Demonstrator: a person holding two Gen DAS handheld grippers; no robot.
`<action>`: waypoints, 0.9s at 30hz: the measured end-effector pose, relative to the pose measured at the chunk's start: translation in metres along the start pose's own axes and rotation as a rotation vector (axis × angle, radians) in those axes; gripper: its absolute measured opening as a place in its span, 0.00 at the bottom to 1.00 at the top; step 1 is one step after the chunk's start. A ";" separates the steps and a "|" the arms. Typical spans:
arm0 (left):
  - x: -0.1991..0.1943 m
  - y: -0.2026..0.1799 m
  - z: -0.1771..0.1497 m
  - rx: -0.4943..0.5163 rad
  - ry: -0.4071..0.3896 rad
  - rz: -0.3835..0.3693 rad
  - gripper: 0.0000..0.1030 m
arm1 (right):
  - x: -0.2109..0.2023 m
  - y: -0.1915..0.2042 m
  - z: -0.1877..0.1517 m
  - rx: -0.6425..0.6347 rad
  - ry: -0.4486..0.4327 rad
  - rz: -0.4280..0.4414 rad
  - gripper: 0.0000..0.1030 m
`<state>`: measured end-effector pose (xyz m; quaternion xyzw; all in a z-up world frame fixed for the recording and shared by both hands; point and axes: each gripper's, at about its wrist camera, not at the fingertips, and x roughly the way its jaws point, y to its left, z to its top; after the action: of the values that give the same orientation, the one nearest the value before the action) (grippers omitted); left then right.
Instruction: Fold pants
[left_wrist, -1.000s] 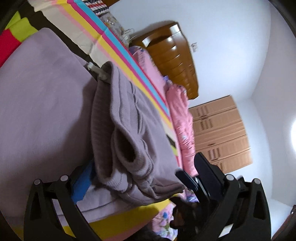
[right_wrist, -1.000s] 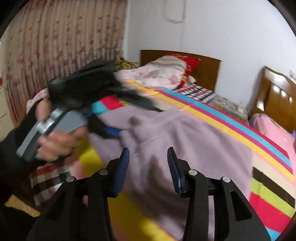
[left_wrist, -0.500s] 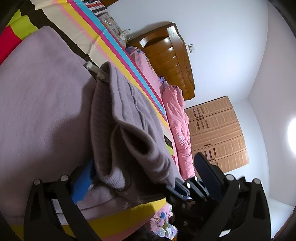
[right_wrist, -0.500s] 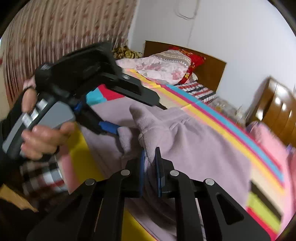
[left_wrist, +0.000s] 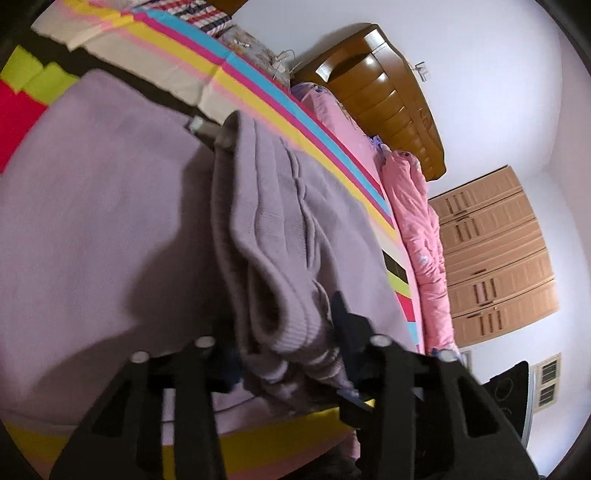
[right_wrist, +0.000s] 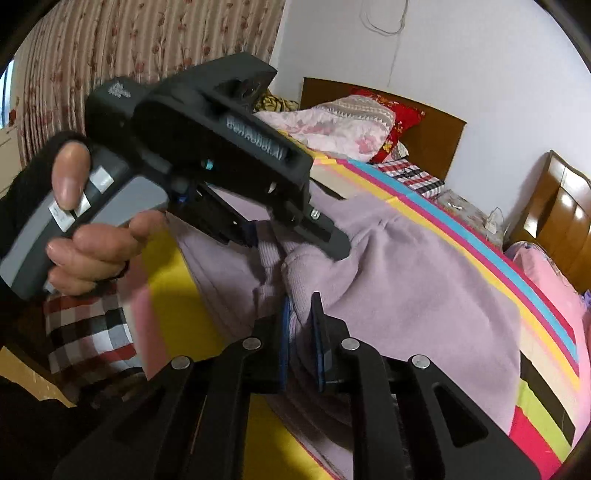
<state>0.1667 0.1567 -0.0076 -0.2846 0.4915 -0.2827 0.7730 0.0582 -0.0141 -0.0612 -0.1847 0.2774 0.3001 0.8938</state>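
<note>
Pants: lilac knit pants (left_wrist: 280, 229) lie spread on the striped bedspread (left_wrist: 258, 92), most of the cloth flat, with the ribbed cuff ends (left_wrist: 291, 332) gathered and raised off the bed at the near edge.

Left gripper: the left gripper (left_wrist: 284, 354) has just been closing from full width; a second ago its fingers stood wide on either side of the bunched cuffs, and now they sit close against the bundle with the ribbed ends between them. The pads appear to press the cloth, so I judge it a grip on the pants.

Right gripper: the right gripper (right_wrist: 301, 343) stood open above the cloth a second ago and has closed since; its blue pads now stand narrow with a fold of the lilac knit pinched between them, just below the left tool.

Hand: a hand (right_wrist: 85, 229) holds the left tool's grey handle, a thumb resting on its buttons.

Meaning for the task: both tools now hold the same end of the garment, close together. In my judgement the grasp phase is complete and the fold itself not yet made.

Next move calls for: lifting the held end and carrying it over the flat part towards the far end.

Risk: the thick, layered cuffs may slip unevenly from the left grip.

Surroundings: pink quilt (left_wrist: 417, 221), wooden headboard (left_wrist: 388, 96), wardrobe (left_wrist: 495, 258) beyond.
</note>
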 end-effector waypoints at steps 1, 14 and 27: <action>-0.003 -0.002 0.001 0.006 -0.008 0.006 0.31 | 0.002 -0.001 0.001 -0.006 0.003 -0.001 0.19; -0.013 -0.002 0.005 -0.054 -0.034 -0.043 0.28 | 0.027 0.026 0.012 -0.099 0.021 -0.169 0.44; -0.027 0.016 0.010 -0.181 -0.118 -0.094 0.99 | 0.022 0.038 0.012 -0.250 -0.062 -0.407 0.17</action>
<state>0.1687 0.1888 0.0010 -0.3921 0.4550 -0.2557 0.7575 0.0529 0.0297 -0.0716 -0.3367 0.1674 0.1515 0.9142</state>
